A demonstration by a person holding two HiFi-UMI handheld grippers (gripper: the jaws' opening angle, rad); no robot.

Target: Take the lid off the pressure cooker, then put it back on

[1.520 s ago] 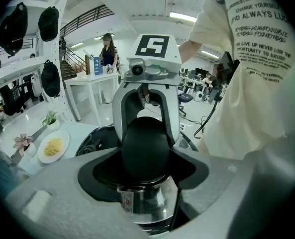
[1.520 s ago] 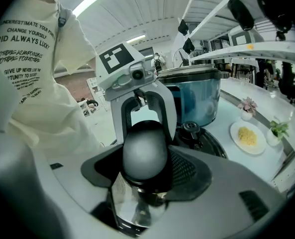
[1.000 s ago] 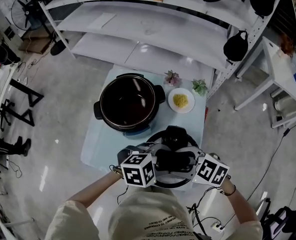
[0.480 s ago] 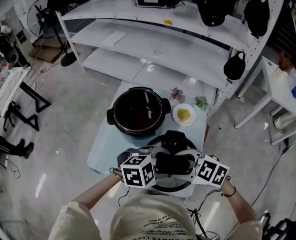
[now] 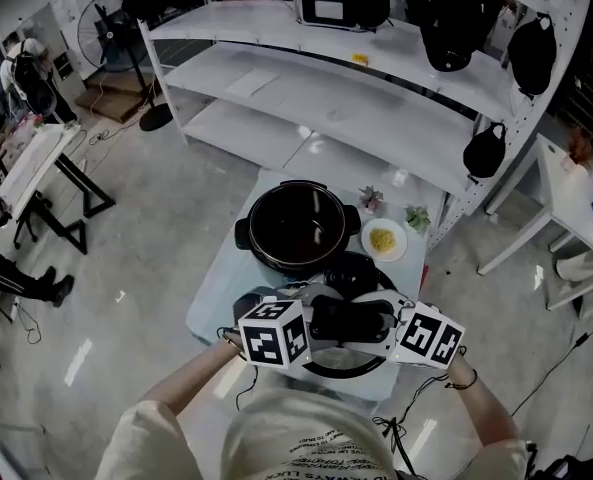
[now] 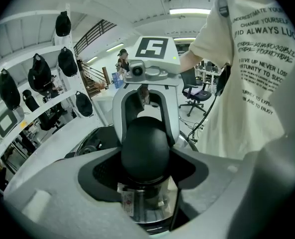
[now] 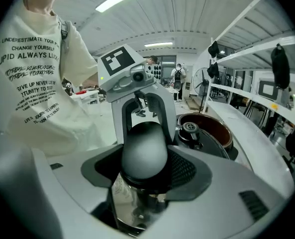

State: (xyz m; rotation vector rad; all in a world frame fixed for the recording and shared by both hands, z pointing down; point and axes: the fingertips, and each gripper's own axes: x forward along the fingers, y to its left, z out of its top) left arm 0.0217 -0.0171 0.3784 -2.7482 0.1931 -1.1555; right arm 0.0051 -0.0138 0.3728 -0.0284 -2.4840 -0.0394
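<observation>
Nearest in, on the person's side of the open cooker pot [image 5: 298,230], both tools are on the job. The left gripper [image 5: 314,320] is clamped on one end of the lid's black handle [image 5: 351,320] and the right gripper [image 5: 388,324] is clamped on the other end, the two facing each other across it. Each gripper view shows its jaws pressed around a rounded end of that handle, with nothing else between them.

The lid [image 5: 351,278] hangs between them, just short of the cooker pot and clear of its rim. It looks held off the light blue table [image 5: 226,288], though how high I can't tell.

On to the cooker pot itself, wide open, dark inside, sitting on that table. So the first half is in the bag: the lid is off.

To the right of the cooker pot sits a small plate [image 5: 383,239] with something yellow on it. Two little plants [image 5: 371,200] stand just past that, and behind the cooker pot runs the white shelving [image 5: 306,98].

What's left, by my read, is the whole return: carry the lid over the cooker pot, line it up with the rim, seat it and let go
</observation>
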